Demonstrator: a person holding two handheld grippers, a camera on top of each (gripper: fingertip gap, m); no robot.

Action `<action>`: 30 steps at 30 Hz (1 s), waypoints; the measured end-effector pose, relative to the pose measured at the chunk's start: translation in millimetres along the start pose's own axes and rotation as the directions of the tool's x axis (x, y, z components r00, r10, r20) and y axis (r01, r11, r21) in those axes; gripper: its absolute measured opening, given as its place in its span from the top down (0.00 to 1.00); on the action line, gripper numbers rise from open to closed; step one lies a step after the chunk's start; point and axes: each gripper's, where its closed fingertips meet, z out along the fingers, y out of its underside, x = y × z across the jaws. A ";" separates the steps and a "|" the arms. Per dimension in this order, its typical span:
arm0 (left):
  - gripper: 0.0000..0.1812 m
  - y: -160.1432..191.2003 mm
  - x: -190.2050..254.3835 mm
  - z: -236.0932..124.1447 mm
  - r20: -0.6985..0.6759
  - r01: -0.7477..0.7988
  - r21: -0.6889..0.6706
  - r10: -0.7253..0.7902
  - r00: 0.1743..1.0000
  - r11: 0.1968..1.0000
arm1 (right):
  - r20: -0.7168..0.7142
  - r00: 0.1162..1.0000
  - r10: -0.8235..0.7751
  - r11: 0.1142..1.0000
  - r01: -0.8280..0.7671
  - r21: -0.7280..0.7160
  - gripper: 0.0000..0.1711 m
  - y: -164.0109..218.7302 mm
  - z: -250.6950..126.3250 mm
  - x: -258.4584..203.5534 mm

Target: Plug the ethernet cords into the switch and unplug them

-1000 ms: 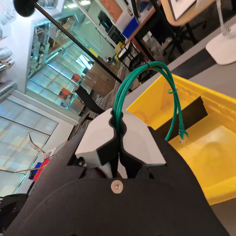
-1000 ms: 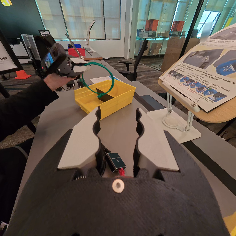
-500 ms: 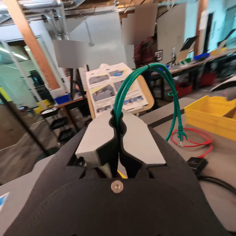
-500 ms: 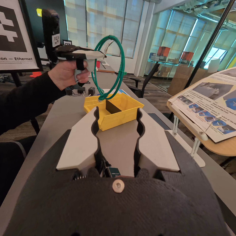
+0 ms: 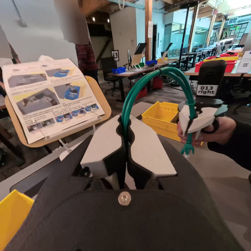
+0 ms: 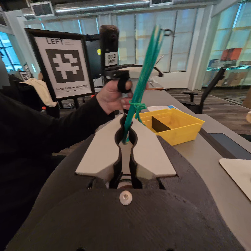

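Observation:
A coiled green ethernet cord (image 5: 142, 84) arcs between both grippers. My left gripper (image 5: 125, 119) is shut on one side of the coil. My right gripper (image 6: 127, 119) is shut on the other side, just under the cord's green twist tie (image 6: 137, 105). In the left wrist view the right gripper (image 5: 190, 118) is at the right, with a green plug (image 5: 187, 149) hanging below it. In the right wrist view the left gripper (image 6: 153, 72) is held up in a hand behind the cord. The switch is not in view.
A yellow bin (image 6: 180, 135) with a black divider (image 6: 158, 126) stands on the grey table (image 6: 203, 156) behind the grippers. Another yellow bin (image 5: 10, 211) is at the left view's lower left. An instruction sheet on a stand (image 5: 47, 95) is at the table's side. The tips of one gripper are about 11 cm away from the tips of the other.
The left gripper swung round with the cord from over the yellow bin to face the right gripper. The right gripper, open before, rose from the table and shut on the cord.

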 end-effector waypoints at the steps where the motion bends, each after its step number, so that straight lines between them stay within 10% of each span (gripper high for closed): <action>1: 0.99 4.7 -1.1 6.4 -0.005 0.012 -0.032 -0.012 1.000 0.999 | 0.016 1.000 0.002 1.000 -0.002 0.000 1.00 0.2 -0.4 -2.5; 18: 0.72 58.4 -12.4 47.7 0.075 -0.021 -0.240 0.040 0.996 0.971 | -0.131 0.970 0.207 0.973 -0.190 0.135 1.00 -11.7 -30.4 41.9; 30: 0.76 63.2 114.1 46.8 -0.118 -0.207 -0.137 0.191 0.974 0.969 | -0.108 0.934 0.340 0.904 -0.293 0.311 1.00 -20.1 -36.1 57.1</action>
